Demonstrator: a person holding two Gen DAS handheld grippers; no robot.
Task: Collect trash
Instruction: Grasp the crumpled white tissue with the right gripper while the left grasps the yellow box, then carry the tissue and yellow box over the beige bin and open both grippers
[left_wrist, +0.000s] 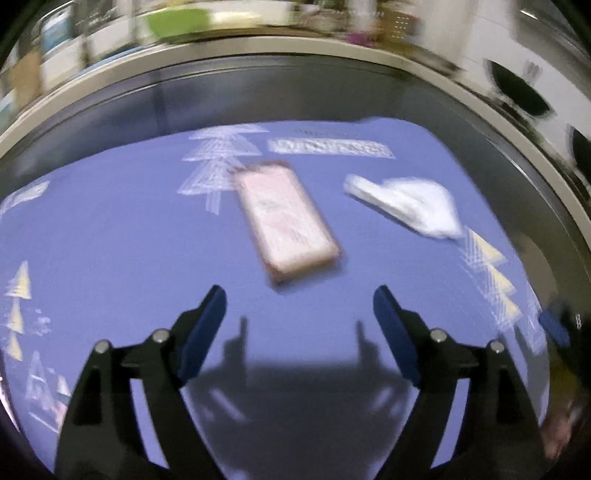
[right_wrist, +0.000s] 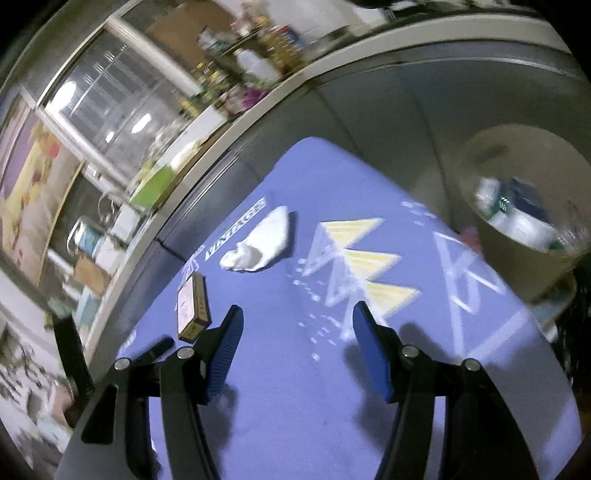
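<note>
The left gripper (left_wrist: 299, 306) is hanging above the near part of a blue cloth (left_wrist: 110, 240) with white and yellow triangle prints, and its jaws are standing wide apart with nothing between them; only their shadow is lying on the cloth under them. Just beyond its fingertips a flat pink box (left_wrist: 286, 218) is lying on the cloth, near the middle, turned a little diagonally. This view is blurred, so the print on the box cannot be read.

The right gripper (right_wrist: 297, 314) is also standing released over the cloth (right_wrist: 295, 387), with its blue pads apart and holding nothing. In its view the same box (right_wrist: 192, 308) is lying just beside the left finger, close to the left edge of the cloth.

Further away, a crumpled white tissue (left_wrist: 410, 206) is resting on the cloth, to the right of the box and apart from it. In the right wrist view the tissue (right_wrist: 258, 243) is lying beyond the box, next to a white printed label (right_wrist: 236, 230) near the far edge of the cloth.

At the far right corner of the cloth, a round beige bin (right_wrist: 524, 229) is standing, and some packets and wrappers are already lying inside it. Behind the cloth a dark surface is ending in a pale rim.
</note>
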